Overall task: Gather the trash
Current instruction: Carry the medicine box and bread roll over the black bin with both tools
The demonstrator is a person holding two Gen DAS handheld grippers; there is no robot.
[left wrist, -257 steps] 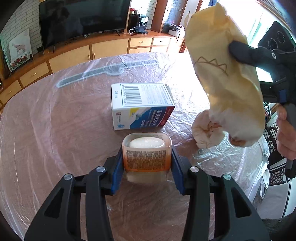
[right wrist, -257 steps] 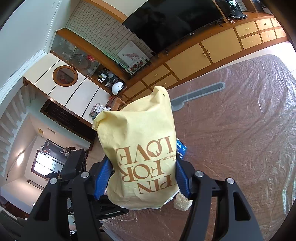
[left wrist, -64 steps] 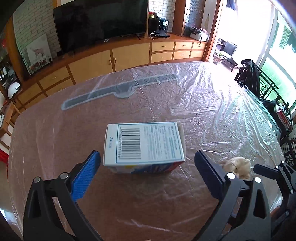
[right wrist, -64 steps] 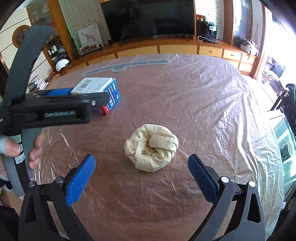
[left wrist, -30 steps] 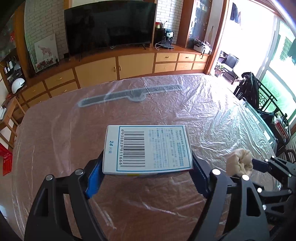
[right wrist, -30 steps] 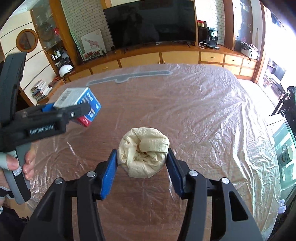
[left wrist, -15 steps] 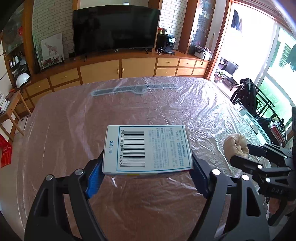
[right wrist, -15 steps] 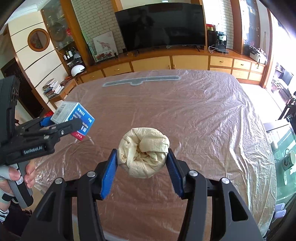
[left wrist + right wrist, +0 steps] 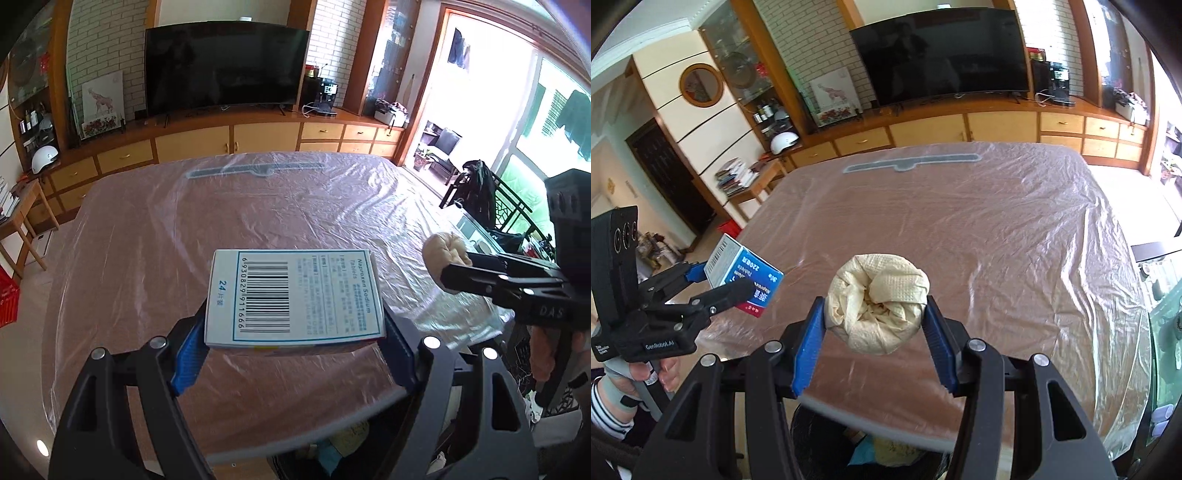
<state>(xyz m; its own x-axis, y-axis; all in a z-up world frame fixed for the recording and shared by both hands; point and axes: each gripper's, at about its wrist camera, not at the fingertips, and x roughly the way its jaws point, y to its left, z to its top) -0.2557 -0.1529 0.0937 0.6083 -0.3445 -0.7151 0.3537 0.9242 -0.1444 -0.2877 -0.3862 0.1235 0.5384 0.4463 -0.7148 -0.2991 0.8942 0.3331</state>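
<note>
A white medicine box (image 9: 293,299) with a barcode on top is clamped between the blue pads of my left gripper (image 9: 291,345), lifted above the table. From the right wrist view the same box (image 9: 744,275) shows its blue and red side in the left gripper (image 9: 720,280) at the left. My right gripper (image 9: 875,325) is shut on a crumpled cream paper ball (image 9: 877,301). That ball (image 9: 443,254) and the right gripper (image 9: 461,267) appear at the right of the left wrist view. A dark trash bin (image 9: 827,439) with trash inside sits below the table's near edge.
The table (image 9: 997,240) is covered with wrinkled clear plastic. A TV (image 9: 225,74) and wooden cabinets (image 9: 229,142) stand behind it. A small side table (image 9: 22,206) is at the left, and a dark chair (image 9: 480,188) at the right. A person's hand (image 9: 646,373) holds the left gripper.
Both grippers have pulled back toward the table's near edge and risen, carrying the box and the paper ball. The bin has come into view beneath the right gripper.
</note>
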